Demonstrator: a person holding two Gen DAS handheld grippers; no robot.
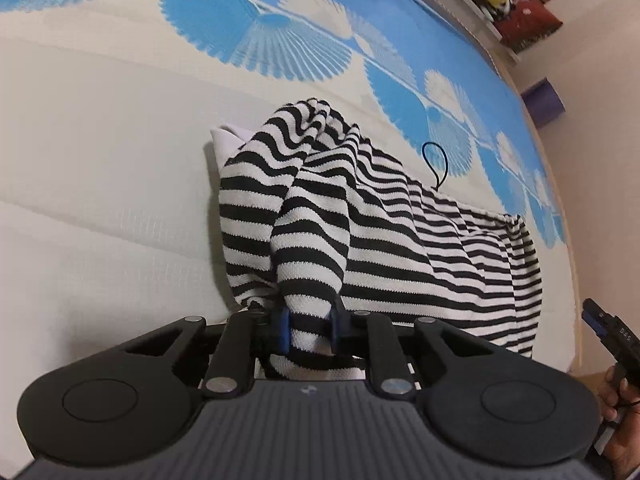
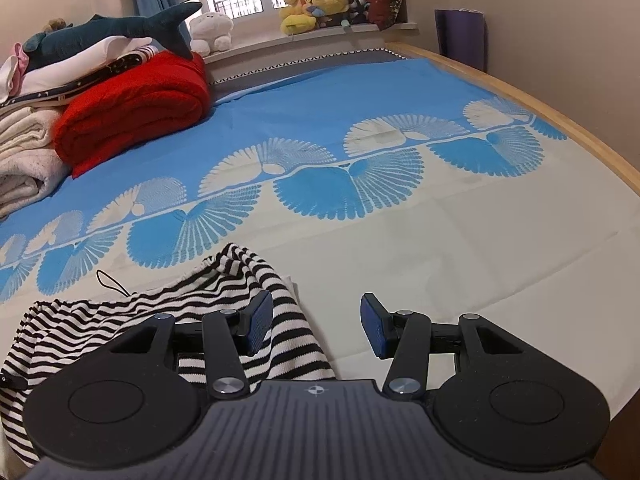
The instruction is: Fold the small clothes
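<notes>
In the left wrist view, the left gripper (image 1: 308,330) has its blue pads drawn narrow and pressed on a bunched fold of the striped garment (image 1: 384,240), a black-and-white knit piece. The pinched fold rises from the garment's near edge into the jaws, while the rest spreads away from the gripper over the cream part of the bed sheet (image 1: 100,160). A thin black loop (image 1: 436,164) sticks out from the garment's far edge, on the side away from the gripper. Beyond the garment the sheet turns blue with white fan patterns. At the right edge, beside the garment's near corner, the right gripper's blue-padded tip shows, with a hand (image 1: 618,416) holding it; small white letters on that tip are too blurred to read.

In the right wrist view, the right gripper (image 2: 316,330) stands half open with nothing between its pads. The garment (image 2: 100,328) lies to the left of it; the left finger overlaps the garment's edge in the picture, and whether it touches I cannot tell. The space between the pads shows only cream sheet. Far beyond the garment sit a rolled red blanket (image 2: 132,108), folded towels, a plush shark (image 2: 120,30) and yellow plush toys (image 2: 316,4) on the windowsill. A small cross-in-circle mark is on each gripper's body; no readable writing.
</notes>
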